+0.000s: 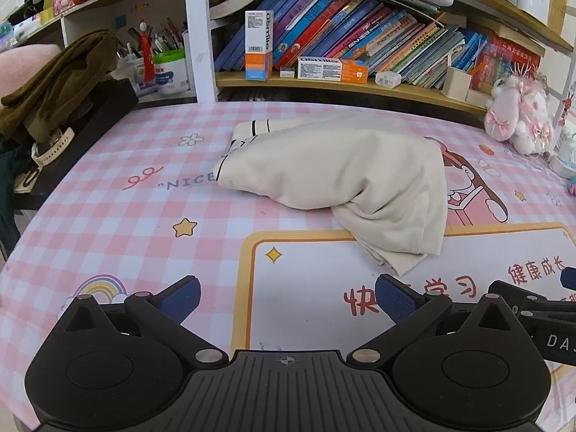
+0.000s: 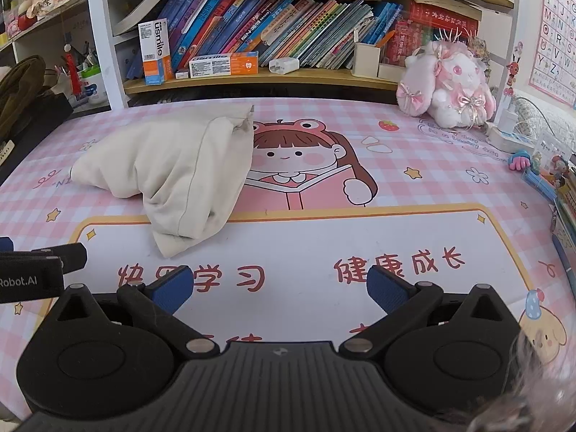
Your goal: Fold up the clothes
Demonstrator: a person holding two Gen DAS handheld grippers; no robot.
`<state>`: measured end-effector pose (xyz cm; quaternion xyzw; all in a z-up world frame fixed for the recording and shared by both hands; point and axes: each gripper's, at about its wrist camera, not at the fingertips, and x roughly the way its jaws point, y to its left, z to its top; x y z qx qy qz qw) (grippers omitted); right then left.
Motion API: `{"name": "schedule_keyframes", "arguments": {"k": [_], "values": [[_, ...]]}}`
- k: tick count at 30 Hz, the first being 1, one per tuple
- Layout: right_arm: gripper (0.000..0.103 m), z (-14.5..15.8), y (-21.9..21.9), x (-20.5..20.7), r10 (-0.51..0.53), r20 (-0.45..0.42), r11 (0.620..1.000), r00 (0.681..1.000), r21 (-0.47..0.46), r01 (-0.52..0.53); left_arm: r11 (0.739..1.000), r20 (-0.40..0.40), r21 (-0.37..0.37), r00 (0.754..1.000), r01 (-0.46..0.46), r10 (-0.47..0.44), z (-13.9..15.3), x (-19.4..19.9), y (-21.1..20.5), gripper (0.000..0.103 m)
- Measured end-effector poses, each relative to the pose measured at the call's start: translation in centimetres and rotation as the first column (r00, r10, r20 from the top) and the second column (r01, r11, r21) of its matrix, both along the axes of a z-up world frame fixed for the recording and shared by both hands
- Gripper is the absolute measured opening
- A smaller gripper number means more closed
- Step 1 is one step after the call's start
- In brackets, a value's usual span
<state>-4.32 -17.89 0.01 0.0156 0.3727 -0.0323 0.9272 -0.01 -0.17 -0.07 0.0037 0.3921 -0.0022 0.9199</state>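
A cream garment with black trim (image 1: 334,176) lies loosely folded and bunched on the pink checked desk mat (image 1: 126,223). One corner of it hangs toward me. In the right wrist view the garment (image 2: 172,169) lies left of centre. My left gripper (image 1: 288,300) is open and empty, low over the mat, just short of the garment's near corner. My right gripper (image 2: 280,288) is open and empty over the mat's white panel, to the right of the garment. The right gripper's edge shows in the left wrist view (image 1: 536,306).
A bookshelf with books (image 1: 360,36) and toothpaste boxes runs along the back. A pink plush rabbit (image 2: 446,82) sits at the back right. An olive cloth (image 1: 57,79) and a watch lie on a black box at the left. Small toys and a power strip (image 2: 511,136) line the right edge.
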Motion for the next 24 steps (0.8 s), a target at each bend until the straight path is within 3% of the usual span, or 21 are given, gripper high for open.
{"name": "schedule_keyframes", "arguments": {"k": [6,24], "values": [[0.103,0.03,-0.06,-0.02,-0.002,-0.003,1.0,1.0,0.003,0.002,1.0,-0.017,-0.025,1.0,-0.008,0.008,0.19,0.13,0.13,0.103],[0.103,-0.07,-0.13,-0.07,-0.01,-0.007,1.0,1.0,0.01,0.01,1.0,0.0,0.021,1.0,0.018,-0.018,-0.08,-0.08,-0.21,0.103]]}}
